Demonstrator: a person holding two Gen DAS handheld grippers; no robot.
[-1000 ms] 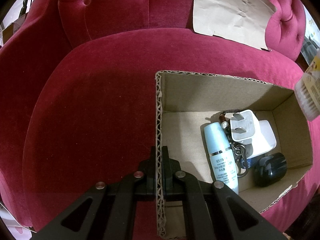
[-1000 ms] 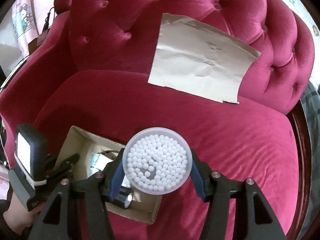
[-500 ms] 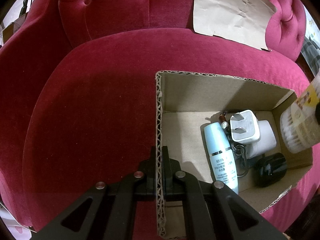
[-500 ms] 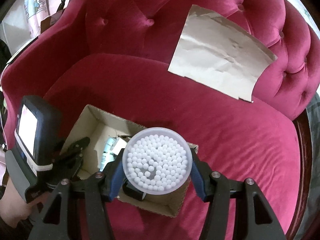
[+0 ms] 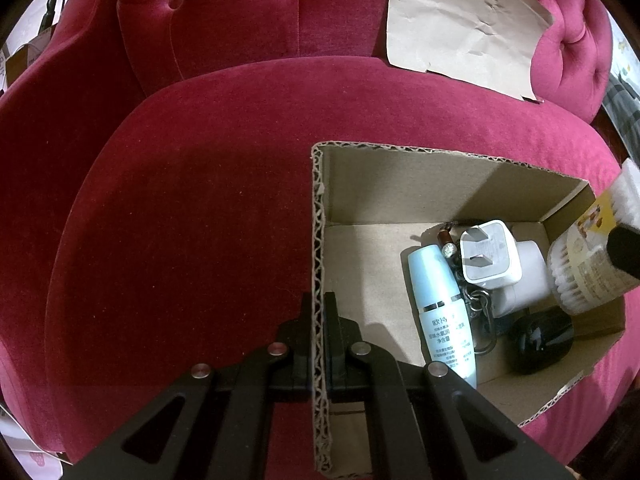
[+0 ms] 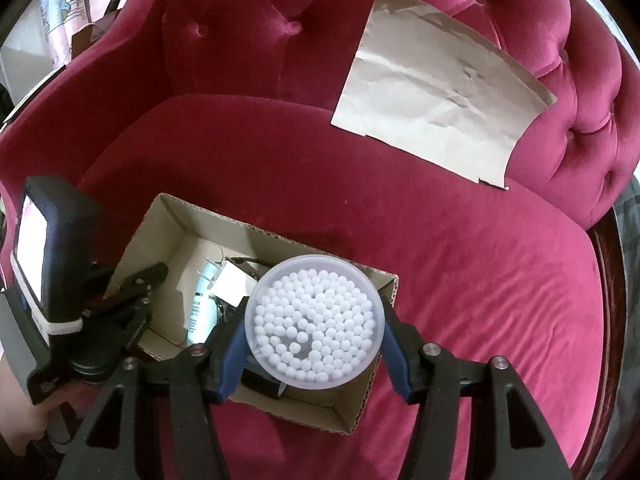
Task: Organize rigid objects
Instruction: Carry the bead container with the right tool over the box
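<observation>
A cardboard box [image 5: 400, 184] sits on the red velvet sofa seat. My left gripper [image 5: 319, 320] is shut on the box's left wall [image 5: 319, 240]. Inside lie a light-blue bottle [image 5: 440, 312], a white plug adapter [image 5: 490, 258], a key chain [image 5: 478, 300] and a black rounded object [image 5: 540, 344]. My right gripper [image 6: 315, 330] is shut on a clear round tub of cotton swabs [image 6: 315, 326], held over the box's right end [image 6: 384, 280]. The tub also shows in the left wrist view [image 5: 588, 268], low over the box's right wall.
A creased sheet of brown paper [image 6: 436, 104] leans on the tufted sofa back [image 6: 248, 20]. The left gripper's handle and screen [image 6: 52, 264] stand left of the box. Bare seat cushion [image 6: 500, 280] lies right of the box.
My right gripper has carried the cotton swab tub leftward and down, from beside the box to over its right end. The left gripper keeps its hold on the box wall.
</observation>
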